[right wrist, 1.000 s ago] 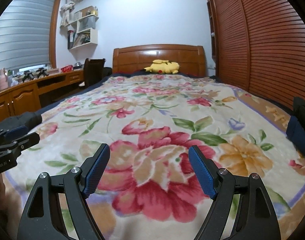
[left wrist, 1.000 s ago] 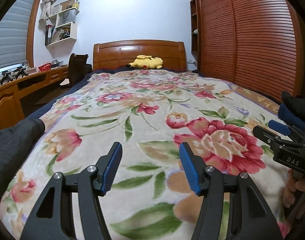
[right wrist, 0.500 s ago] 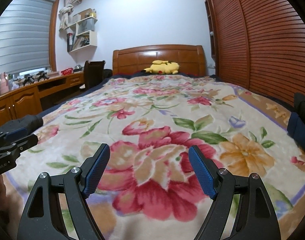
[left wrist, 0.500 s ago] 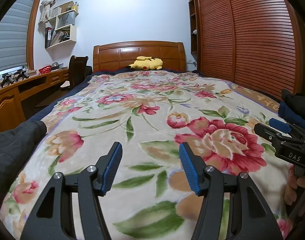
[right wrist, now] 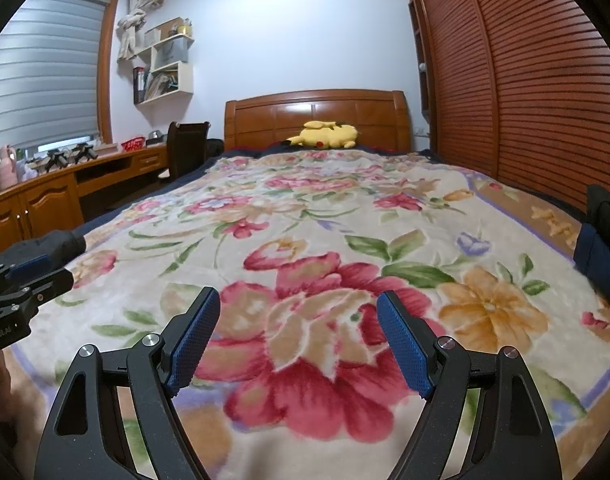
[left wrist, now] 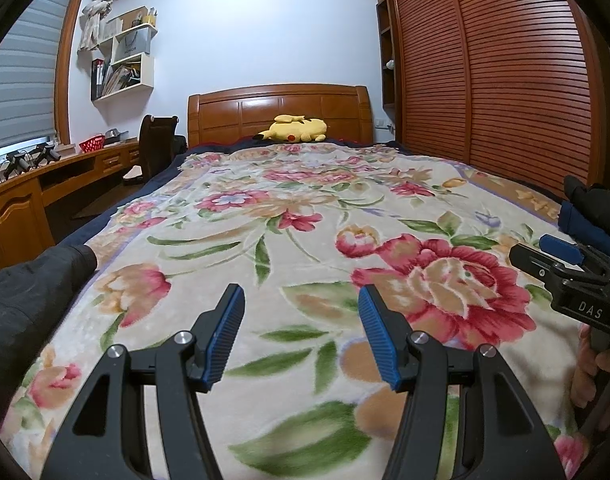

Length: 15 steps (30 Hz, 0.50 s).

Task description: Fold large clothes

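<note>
Both tools hang empty and gaping over the bed: left tool (left wrist: 301, 332), right tool (right wrist: 299, 336); dark clothes (left wrist: 29, 300) lie off left.

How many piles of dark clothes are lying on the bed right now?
2. A dark grey garment lies at the bed's left edge, and a black and navy pile sits at the right edge by the wardrobe. More may lie out of view nearer the person.
</note>
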Available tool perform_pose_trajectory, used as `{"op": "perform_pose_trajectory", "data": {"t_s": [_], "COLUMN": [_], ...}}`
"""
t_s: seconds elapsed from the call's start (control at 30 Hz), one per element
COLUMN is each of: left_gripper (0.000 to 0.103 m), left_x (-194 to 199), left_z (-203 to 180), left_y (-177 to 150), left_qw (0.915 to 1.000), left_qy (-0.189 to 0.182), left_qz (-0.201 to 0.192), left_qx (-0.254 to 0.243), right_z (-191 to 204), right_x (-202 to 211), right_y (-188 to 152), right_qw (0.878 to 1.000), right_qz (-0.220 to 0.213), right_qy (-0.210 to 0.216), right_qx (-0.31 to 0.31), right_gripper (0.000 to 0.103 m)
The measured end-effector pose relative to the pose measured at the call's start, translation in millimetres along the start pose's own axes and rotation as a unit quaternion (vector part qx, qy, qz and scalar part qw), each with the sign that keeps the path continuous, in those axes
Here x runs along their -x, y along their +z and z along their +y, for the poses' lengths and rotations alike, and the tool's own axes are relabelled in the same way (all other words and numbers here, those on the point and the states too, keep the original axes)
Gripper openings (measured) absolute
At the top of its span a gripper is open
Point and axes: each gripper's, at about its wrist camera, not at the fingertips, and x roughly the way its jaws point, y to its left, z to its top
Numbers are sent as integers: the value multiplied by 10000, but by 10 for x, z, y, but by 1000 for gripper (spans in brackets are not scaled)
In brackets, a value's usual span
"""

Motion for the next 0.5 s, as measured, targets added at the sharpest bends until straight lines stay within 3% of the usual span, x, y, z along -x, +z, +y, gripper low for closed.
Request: {"op": "perform_pose_trajectory", "data": {"t_s": [0.5], "left_gripper": [59], "left_x": [22], "left_z": [11], "left_y": [4], "left_qw": [10000], "left_qy": [25], "left_qz": [-27], "left_qx": [-20], "right_z": [3], "right_x": [0], "right_y": [0], "right_qw": [10000], "right_qz": [-11], "right_qy": [-6], "right_qx": [-2], "right_gripper": [83]}}
